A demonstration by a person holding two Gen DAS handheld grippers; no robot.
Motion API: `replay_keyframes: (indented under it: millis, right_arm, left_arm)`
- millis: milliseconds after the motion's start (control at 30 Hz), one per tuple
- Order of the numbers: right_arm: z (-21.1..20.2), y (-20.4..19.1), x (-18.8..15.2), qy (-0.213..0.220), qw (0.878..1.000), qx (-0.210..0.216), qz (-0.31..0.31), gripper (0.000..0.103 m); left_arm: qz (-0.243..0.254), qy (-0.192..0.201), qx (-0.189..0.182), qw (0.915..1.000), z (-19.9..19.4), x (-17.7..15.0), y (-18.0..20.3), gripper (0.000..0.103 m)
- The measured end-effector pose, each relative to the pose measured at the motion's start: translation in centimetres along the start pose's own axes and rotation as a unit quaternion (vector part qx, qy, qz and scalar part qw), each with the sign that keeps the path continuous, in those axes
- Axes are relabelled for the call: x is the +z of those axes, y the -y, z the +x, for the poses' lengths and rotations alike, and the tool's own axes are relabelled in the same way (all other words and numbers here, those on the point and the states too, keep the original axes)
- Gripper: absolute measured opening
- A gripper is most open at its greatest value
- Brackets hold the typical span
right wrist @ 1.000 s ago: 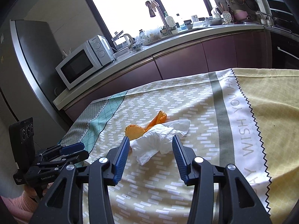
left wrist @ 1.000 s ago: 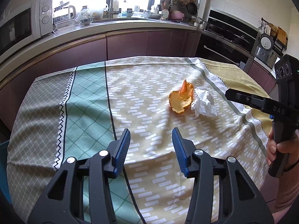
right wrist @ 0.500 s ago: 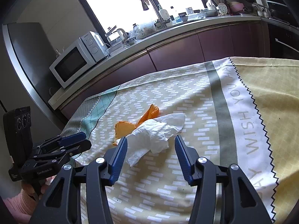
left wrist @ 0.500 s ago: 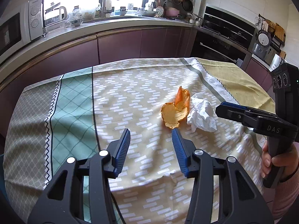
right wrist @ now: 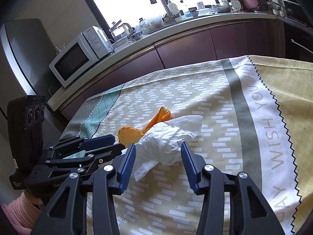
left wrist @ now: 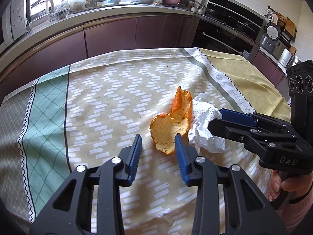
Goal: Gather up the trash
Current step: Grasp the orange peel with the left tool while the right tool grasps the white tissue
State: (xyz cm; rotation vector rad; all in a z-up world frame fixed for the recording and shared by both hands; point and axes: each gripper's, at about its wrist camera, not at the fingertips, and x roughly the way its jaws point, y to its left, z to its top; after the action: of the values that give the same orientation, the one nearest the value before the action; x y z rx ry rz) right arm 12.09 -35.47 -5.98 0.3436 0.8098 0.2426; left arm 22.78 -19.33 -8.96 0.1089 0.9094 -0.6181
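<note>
Right wrist, tissue (right wrist: 166, 141) between open fingers (right wrist: 127, 160)

The left gripper (left wrist: 158, 144) is held low and level, its two blue-padded fingers (left wrist: 135, 154) spread apart with nothing between them. Just to its right, the right gripper (right wrist: 158, 152) reaches in from the side, its fingers (right wrist: 127, 166) set wide apart too, and the two tips sit near each other. A hand (left wrist: 281, 186) in a pink sleeve grips the right gripper's handle from below.
</note>
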Motion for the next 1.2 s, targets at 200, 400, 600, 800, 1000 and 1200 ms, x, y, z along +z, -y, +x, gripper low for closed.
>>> replay_keyframes:
  millis: [200, 400, 600, 800, 1000, 1200]
  right_arm:
    - [0.8, 0.8, 0.1, -0.017, 1.0, 0.005, 0.02, 0.027]
    - [-0.4, 0.9, -0.1, 0.002, 1.0, 0.016, 0.019, 0.014]
    - [-2.4, 0.7, -0.9, 0.016, 0.999, 0.035, 0.01, 0.013]
    - [-3.6, 0.1, -1.7, 0.017, 0.998, 0.055, 0.003, 0.013]
    - [-3.6, -0.8, -2.4, 0.008, 0.998, 0.068, -0.007, 0.013]
    - [-2.6, -1.3, -2.7, -0.004, 0.997, 0.073, -0.006, 0.013]
  left_arm:
    - [-0.008, -0.004, -0.003, 1.0, 0.7, 0.5, 0.1, 0.008]
    - [-0.014, 0.016, -0.009, 0.9997, -1.1, -0.2, -0.1, 0.004]
    - [-0.009, 0.038, -0.001, 0.9992, -4.2, -2.0, -0.5, 0.004]
    - [-0.021, 0.041, -0.006, 0.9989, -7.2, -4.3, -1.9, 0.004]
    - [-0.029, 0.025, -0.018, 0.9991, -9.1, -6.9, -3.6, 0.005]
    - [-0.032, 0.009, -0.017, 0.9993, -7.9, -7.6, -4.3, 0.028]
